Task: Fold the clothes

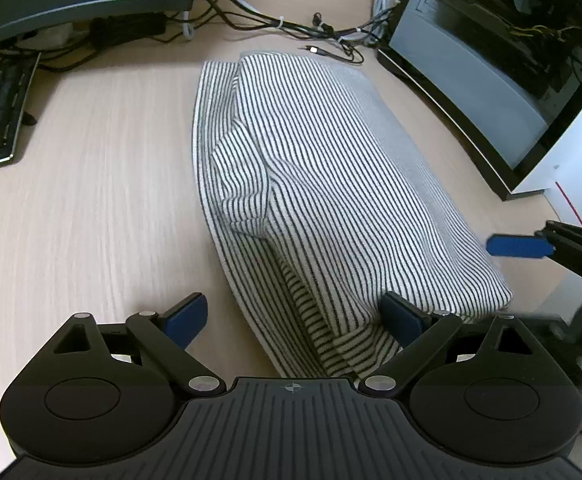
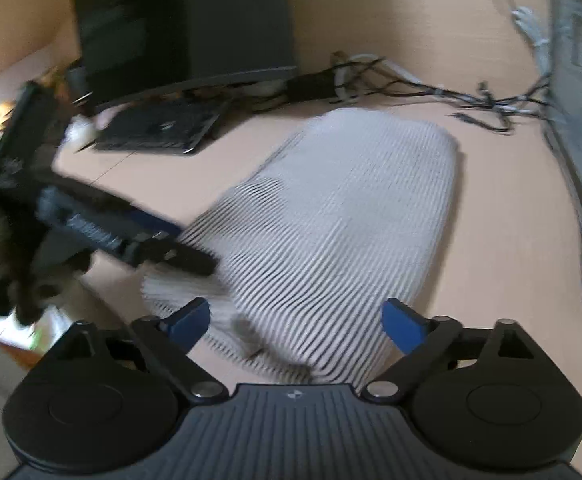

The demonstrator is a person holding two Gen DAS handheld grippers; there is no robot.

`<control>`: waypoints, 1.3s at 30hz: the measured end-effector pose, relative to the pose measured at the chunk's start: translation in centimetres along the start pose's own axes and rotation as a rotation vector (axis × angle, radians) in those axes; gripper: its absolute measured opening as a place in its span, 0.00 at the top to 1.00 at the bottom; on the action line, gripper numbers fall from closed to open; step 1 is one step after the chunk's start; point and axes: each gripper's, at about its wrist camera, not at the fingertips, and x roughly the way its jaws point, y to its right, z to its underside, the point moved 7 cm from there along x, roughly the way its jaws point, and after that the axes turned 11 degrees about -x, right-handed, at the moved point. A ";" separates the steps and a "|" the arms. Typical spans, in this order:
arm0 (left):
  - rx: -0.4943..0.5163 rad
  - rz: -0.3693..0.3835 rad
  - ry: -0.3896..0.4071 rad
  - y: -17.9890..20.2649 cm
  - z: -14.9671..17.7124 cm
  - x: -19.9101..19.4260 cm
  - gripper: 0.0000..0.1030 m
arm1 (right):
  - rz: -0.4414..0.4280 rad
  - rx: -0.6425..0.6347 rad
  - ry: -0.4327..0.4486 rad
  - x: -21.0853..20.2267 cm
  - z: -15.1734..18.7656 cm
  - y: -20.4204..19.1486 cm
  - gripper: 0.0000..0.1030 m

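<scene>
Both your left tool (image 1: 295, 316) and right tool (image 2: 297, 320) gape wide, gripping nothing, over the folded black-and-white striped knit garment (image 1: 323, 184) on the pale wood table (image 1: 91, 200).

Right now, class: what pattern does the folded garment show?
Thin black-and-white stripes on the garment; clearest in the left wrist view.

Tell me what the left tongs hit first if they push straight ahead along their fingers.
Most likely the striped garment: the open left tongs already straddle its near folded edge on the table. Height above the cloth is unclear, so they might skim over it.
</scene>
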 end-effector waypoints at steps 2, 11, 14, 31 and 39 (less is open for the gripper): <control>0.000 -0.002 0.000 0.1 -0.1 0.2 0.05 | 0.009 -0.034 -0.041 0.7 0.5 -0.2 0.07; 0.005 -0.033 0.023 -0.2 -1.7 1.2 0.05 | 0.117 -0.031 -0.088 3.8 0.7 0.5 0.06; -0.005 -0.045 0.033 -0.5 -2.3 1.3 0.05 | 0.123 -0.045 -0.096 4.1 0.2 0.8 0.06; -0.074 -0.058 0.137 -4.0 -3.8 -3.4 0.05 | 0.065 -0.435 -0.081 2.6 -2.9 -4.8 0.06; -0.162 -0.131 0.213 -7.6 -3.8 -6.3 0.05 | 0.053 -0.563 -0.130 4.9 -2.5 -7.1 0.11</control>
